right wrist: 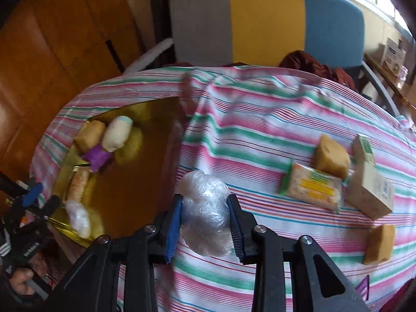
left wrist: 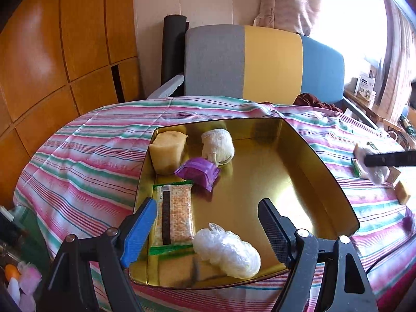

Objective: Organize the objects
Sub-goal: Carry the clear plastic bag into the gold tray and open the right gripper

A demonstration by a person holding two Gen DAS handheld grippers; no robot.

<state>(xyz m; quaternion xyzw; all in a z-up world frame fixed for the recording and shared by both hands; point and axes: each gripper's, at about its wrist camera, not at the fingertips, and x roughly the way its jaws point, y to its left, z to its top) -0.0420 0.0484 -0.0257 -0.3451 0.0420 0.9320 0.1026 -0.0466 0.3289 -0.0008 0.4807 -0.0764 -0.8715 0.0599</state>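
My right gripper is shut on a clear plastic-wrapped ball, held above the striped tablecloth just right of the gold tin tray. In the left wrist view that gripper is a blurred black bar at the far right. My left gripper stands open over the near part of the gold tray. The tray holds a yellow block, a white net-wrapped ball, a purple packet, a cracker packet and another plastic-wrapped ball.
On the cloth to the right lie a yellow block, a cracker packet, a beige carton, a second yellow block and a purple packet. A grey, yellow and blue chair back stands behind the table. Wooden cabinets line the left.
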